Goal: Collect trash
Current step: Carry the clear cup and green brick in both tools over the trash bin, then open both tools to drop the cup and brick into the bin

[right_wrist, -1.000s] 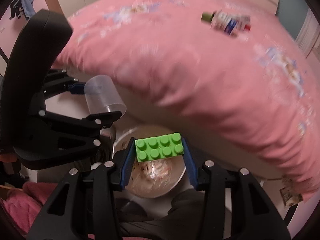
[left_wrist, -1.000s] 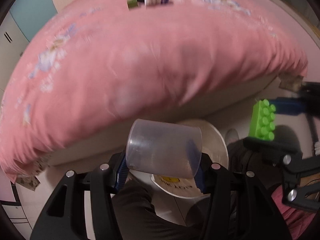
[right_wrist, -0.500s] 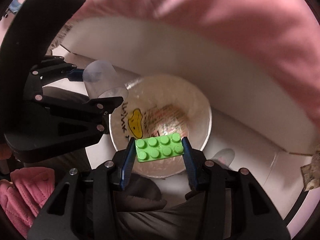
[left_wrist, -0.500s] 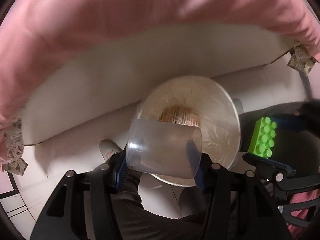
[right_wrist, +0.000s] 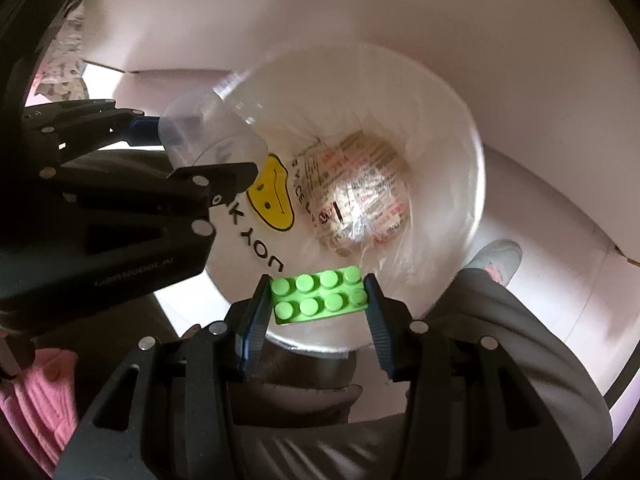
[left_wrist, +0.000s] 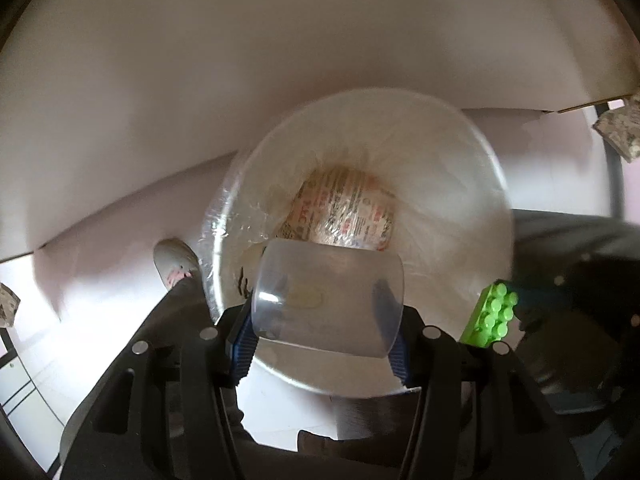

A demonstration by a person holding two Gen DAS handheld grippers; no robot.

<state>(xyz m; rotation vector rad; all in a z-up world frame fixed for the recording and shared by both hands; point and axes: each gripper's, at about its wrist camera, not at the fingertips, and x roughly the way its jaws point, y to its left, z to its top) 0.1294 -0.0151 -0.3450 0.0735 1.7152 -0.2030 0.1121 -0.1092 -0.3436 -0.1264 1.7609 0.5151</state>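
Both grippers lowered to the bin

Left gripper (left_wrist: 324,320) clamps the clear cup (left_wrist: 330,300), right gripper (right_wrist: 318,300) the green brick (right_wrist: 320,294), now over the lined bin's (right_wrist: 460,152) near rim (bed gone from view): ready to drop.

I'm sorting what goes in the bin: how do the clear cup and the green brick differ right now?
The clear plastic cup is see-through and round; the green toy brick is opaque, blocky and studded. The cup lies on its side in the left tongs; the brick sits studs toward the camera in the right tongs. The cup looks the wider of the two. Both are clamped over the lined white trash bin.
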